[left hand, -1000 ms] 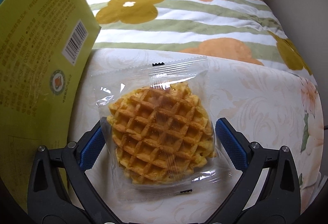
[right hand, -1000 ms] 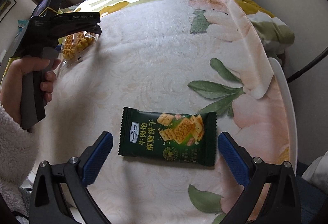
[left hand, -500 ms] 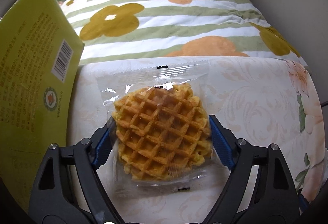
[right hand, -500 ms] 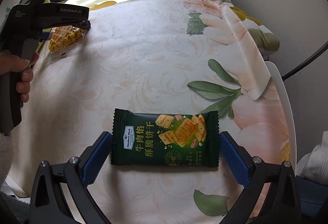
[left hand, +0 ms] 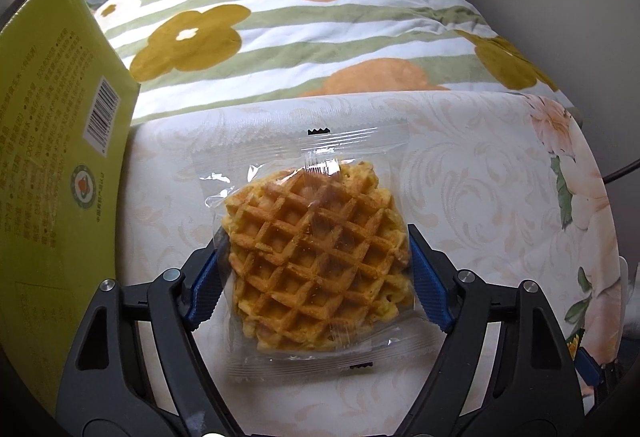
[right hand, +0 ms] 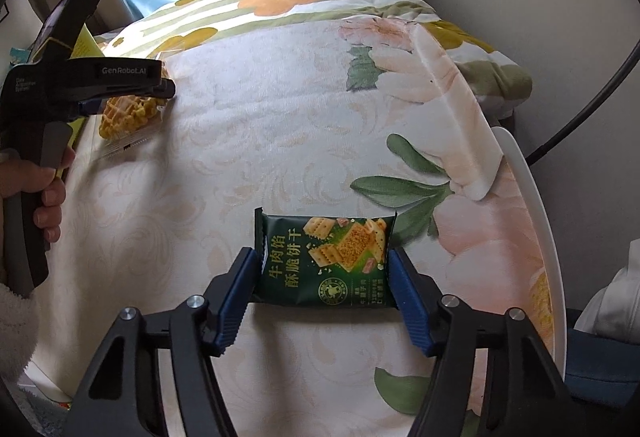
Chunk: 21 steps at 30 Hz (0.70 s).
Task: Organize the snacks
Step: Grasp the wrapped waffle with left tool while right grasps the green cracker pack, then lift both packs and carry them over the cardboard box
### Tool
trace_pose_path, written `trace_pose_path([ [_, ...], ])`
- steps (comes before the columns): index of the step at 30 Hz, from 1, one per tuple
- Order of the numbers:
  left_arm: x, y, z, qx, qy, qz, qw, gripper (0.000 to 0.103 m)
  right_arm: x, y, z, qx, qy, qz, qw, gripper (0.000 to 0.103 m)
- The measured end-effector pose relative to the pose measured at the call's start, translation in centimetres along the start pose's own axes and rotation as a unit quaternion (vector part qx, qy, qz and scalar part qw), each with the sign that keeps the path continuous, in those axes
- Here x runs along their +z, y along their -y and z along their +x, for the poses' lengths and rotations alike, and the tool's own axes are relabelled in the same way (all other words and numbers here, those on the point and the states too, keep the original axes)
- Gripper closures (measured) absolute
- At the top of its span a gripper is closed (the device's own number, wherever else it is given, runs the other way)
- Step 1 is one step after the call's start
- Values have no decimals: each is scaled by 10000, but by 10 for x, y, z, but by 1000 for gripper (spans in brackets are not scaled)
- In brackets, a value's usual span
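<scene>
Blue-padded left gripper (left hand: pixel 314 273) pinches the wrapped waffle (left hand: pixel 316 261); right gripper (right hand: pixel 322 289) seemingly clamps the green cracker packet (right hand: pixel 324 261).

I see a golden-brown waffle (left hand: pixel 316 261) with a grid pattern, in a clear wrapper. The fingers (left hand: pixel 430 291) of my left gripper (left hand: pixel 314 277) have blue pads on black arms. The box (left hand: pixel 48 141) beside it is yellow-green with a white barcode label. The biscuit packet (right hand: pixel 326 263) is dark green with yellow characters. The cloth (right hand: pixel 260 141) on the bench is cream with pale scrolls, pink flowers and green leaves. The quilt (left hand: pixel 288 33) has green and white stripes with orange and olive flowers.
</scene>
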<state>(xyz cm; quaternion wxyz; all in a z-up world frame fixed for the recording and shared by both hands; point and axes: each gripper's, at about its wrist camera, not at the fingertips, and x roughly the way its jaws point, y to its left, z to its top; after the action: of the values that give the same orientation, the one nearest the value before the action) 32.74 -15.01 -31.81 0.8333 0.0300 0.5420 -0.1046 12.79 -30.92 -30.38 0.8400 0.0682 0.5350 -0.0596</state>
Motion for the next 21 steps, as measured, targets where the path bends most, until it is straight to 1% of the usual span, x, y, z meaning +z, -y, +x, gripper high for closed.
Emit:
trace_pose_path([
  [7,1,-3,-13,-101,86,-17,9999,25,1,1,-7,43,101,65,9999,45],
  [12,4,-2,-33,-208,224,-20,9995,25,8,-1,-19,88,254,23,9996,45],
  [16,10,-2,-61,-333,402,-122,9986,25,23,-2,-39,151,482,-82,9987,45],
  [21,19,0,-116,-388,848,-239,9954,25,53,-2,-74,372,838,-290,9954,45],
])
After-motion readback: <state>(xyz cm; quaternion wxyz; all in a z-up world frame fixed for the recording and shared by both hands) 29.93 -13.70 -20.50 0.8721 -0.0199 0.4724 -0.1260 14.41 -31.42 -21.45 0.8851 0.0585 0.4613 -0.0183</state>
